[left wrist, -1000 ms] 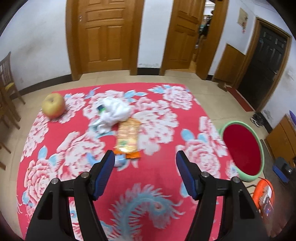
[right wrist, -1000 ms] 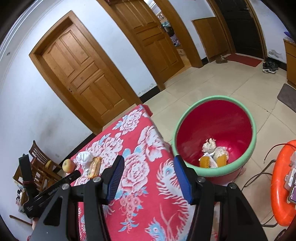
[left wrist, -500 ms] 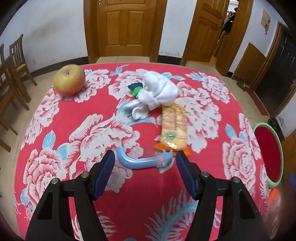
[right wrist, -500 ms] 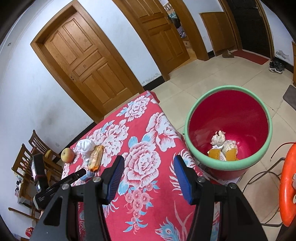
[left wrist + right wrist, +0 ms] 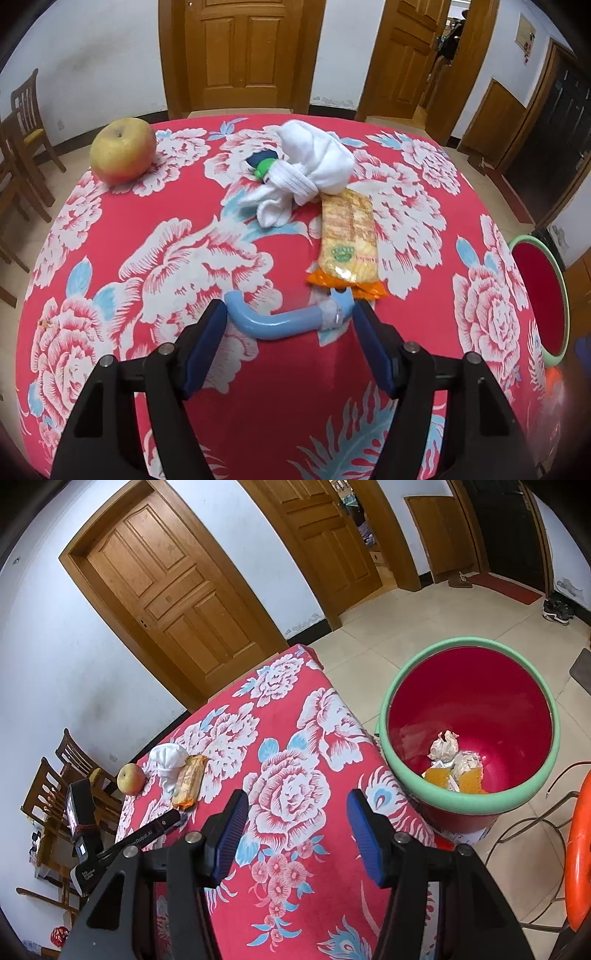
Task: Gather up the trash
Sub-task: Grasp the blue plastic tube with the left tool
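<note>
- Red floral tablecloth (image 5: 155, 258): apple (image 5: 123, 150), white socks (image 5: 314, 166), cracker packet (image 5: 349, 236).
- Left gripper (image 5: 290, 325): fingers spread, straddling blue curved tube (image 5: 280, 326), pads apart from it.
- Right gripper (image 5: 295, 812): fingers spread, empty.
- Red bin (image 5: 458, 797): crumpled wrappers inside.

Our left gripper (image 5: 290, 325) is a black frame with two angular arms that widen toward the camera, each carrying a round silver screw head near the knuckle and a second one further back. Its fingers (image 5: 205, 349) are faced with flat blue pads set on black backing. Our right gripper (image 5: 295, 812) is built the same way: matte black arms, paired silver screws on either side, and blue pads with a fine ribbed texture on its fingers (image 5: 364, 836). Seen from the right wrist view, the left unit shows a long black bar with white lettering and a boxy black body with a small lit screen at its rear
</note>
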{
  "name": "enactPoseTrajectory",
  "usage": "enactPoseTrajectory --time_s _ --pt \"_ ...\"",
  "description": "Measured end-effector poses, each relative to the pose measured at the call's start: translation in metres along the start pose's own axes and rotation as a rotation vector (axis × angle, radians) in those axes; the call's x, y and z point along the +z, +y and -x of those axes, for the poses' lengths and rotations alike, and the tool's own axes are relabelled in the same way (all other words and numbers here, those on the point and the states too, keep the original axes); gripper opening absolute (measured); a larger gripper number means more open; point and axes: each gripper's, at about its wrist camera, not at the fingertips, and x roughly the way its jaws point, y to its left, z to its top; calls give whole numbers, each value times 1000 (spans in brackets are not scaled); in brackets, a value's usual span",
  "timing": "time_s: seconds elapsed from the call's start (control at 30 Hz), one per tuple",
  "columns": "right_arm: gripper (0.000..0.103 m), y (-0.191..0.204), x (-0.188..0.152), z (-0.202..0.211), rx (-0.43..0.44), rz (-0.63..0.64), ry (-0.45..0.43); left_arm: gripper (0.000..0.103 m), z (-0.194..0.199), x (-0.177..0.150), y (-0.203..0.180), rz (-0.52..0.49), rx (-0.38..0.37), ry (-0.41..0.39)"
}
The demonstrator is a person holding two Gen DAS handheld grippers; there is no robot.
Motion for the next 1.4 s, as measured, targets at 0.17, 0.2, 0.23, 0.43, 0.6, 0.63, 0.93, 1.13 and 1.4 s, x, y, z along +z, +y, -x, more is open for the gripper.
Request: enactPoseTrajectory --time_s 0.17,0.2,0.23,0.43,0.6,0.63,0.93,1.13,1.4 --pt "59 2 -1 -3 0 3 8 70 -1 -1 -5 -34 25 -15" --pt "59 2 -1 -4 4 1 12 70 -1 -1 -5 -38 27 -18" --pt "59 2 -2 -4 8 -3 17 70 -1 -1 -6 -41 29 -24" --pt "59 5 -4 -7 5 -1 24 50 1 -3 -6 -50 22 -38" --pt "59 14 -4 -6 3 16 21 33 5 -3 -5 -61 -5 -26" --pt "59 16 -5 -5 4 21 18 33 6 -3 -4 -61 -3 -26" --pt "59 26 -9 -2 18 38 14 33 4 0 29 29 58 -3" --pt "59 25 -8 0 24 32 5 33 1 6 53 87 108 14" --pt "59 23 -8 -9 39 21 19 53 11 11 54 133 38 -22"
